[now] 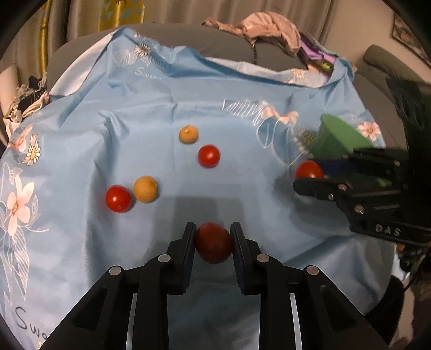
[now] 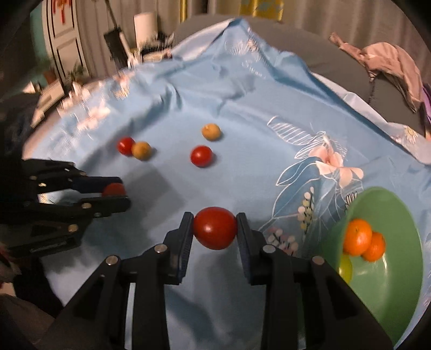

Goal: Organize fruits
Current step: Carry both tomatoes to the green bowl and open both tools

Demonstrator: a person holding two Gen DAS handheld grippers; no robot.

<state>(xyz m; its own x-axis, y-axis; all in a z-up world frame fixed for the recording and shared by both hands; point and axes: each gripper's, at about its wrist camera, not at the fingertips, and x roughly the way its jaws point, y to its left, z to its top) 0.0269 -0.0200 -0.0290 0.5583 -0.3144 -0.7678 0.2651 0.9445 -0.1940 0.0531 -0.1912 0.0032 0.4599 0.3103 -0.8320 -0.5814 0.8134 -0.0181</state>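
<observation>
Nearest the left wrist camera, the left hand-held gripper (image 1: 212, 242) pinches a dark red tomato (image 1: 213, 242) between its two pads, above the pale blue floral cloth (image 1: 161, 94) that covers the surface. The right wrist camera shows the same for the right hand-held gripper (image 2: 215, 228): its pads press on either side of a bright red tomato (image 2: 215, 227), also held over the cloth. Just to the right of that gripper stands a green bowl (image 2: 390, 282), which holds two oranges (image 2: 362, 239), touching each other, and a yellow fruit (image 2: 345, 266) lower against the wall.

Farther out on the cloth lie four loose fruits. A red tomato (image 1: 118, 198) and a tan fruit (image 1: 145, 189) sit just beside each other at the left. Beyond them, nearer the middle, another red tomato (image 1: 208, 156) lies close to a second tan fruit (image 1: 188, 134), the two slightly apart.

At the far edge the cloth rides up over a grey sofa (image 1: 229, 43), on which a heap of pinkish clothes (image 1: 269, 29) is piled. Curtains (image 1: 89, 16) hang behind.
</observation>
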